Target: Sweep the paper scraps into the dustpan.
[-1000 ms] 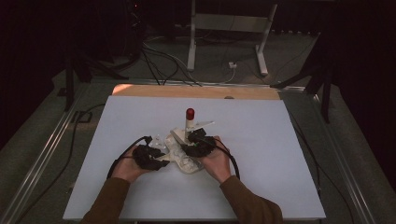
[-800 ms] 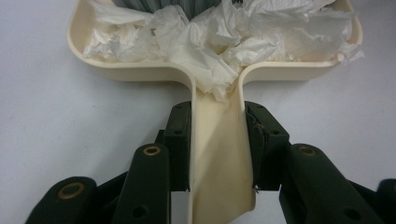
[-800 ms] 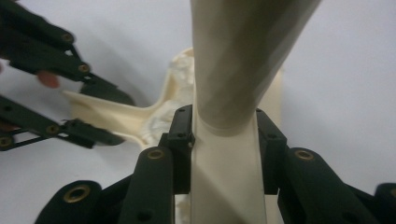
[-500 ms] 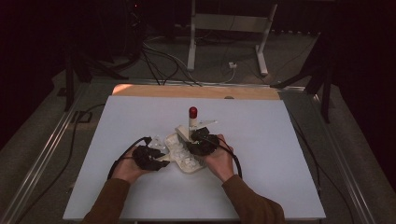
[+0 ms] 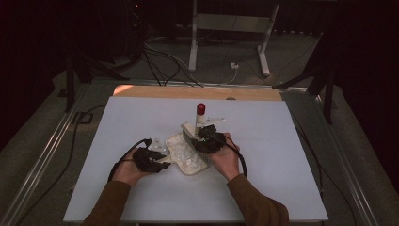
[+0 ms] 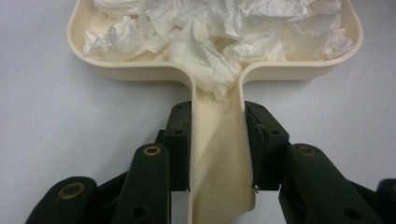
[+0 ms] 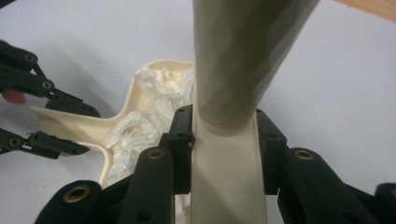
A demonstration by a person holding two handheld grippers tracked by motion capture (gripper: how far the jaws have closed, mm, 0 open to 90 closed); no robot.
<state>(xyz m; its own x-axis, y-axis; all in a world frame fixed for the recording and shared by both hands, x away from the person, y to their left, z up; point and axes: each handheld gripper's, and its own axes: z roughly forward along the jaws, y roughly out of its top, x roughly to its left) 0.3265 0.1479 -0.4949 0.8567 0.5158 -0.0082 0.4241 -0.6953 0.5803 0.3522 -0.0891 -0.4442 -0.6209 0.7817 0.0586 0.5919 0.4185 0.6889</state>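
A cream plastic dustpan [image 6: 215, 70] lies flat on the desk, its shallow tray heaped with crumpled white tissue paper [image 6: 210, 42]. Its narrow handle runs back between the jaws of the left tongs [image 6: 217, 149], which clamp it from both sides. A matching cream brush [image 5: 193, 129] with a red-tipped handle stands upright at the far edge of the dustpan; the right tongs [image 7: 224, 149] pinch its handle partway up, just above the paper.
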